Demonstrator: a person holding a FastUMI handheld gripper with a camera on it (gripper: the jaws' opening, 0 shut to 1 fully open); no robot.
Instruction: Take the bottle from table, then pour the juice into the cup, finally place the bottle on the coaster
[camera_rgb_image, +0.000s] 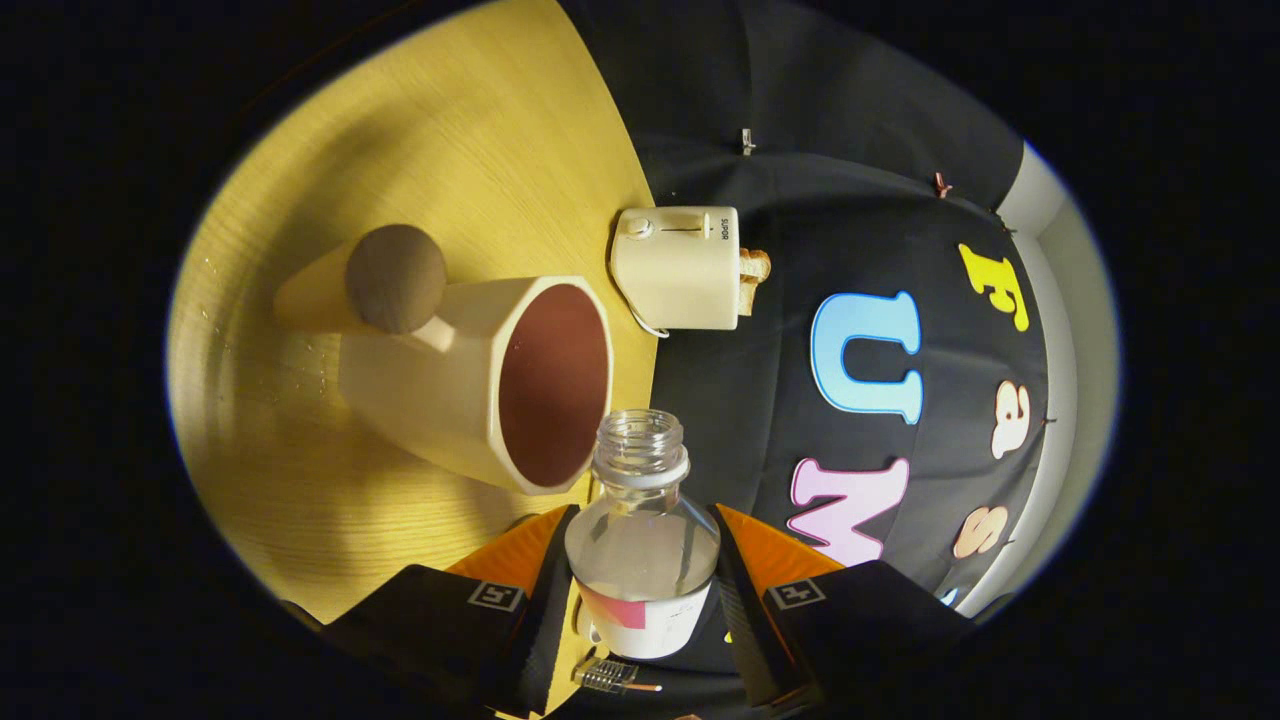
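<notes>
We see the gripper (642, 570) rolled on its side, so the wooden worktop (480, 130) stands like a wall at nine o'clock and the booth's black cloth hangs at three. Both fingers (520, 570) press on the body of a small clear plastic bottle (642, 545), one on each flank. The bottle has no cap; its threaded open neck points ahead of the fingers at twelve o'clock. Its body looks clear and colourless; we cannot tell how much liquid it carries. A white label with a red patch wraps its lower part; we cannot make out any writing on it.

Just beyond the bottle's mouth, at about eleven o'clock, sits the cup (480, 385), a cream faceted one with a reddish-brown inside. Its open rim faces the bottle neck and lies close to it; we see no liquid in the cup. Touching the cup at ten o'clock is a cream cone-shaped object topped with a brown ball (395, 278).

At twelve o'clock, beyond the cup, stands a cream toaster (678, 268) with slices of toast (752, 278) in its slots. It bears a dial, a lever and a small word too fine for us to read surely.
</notes>
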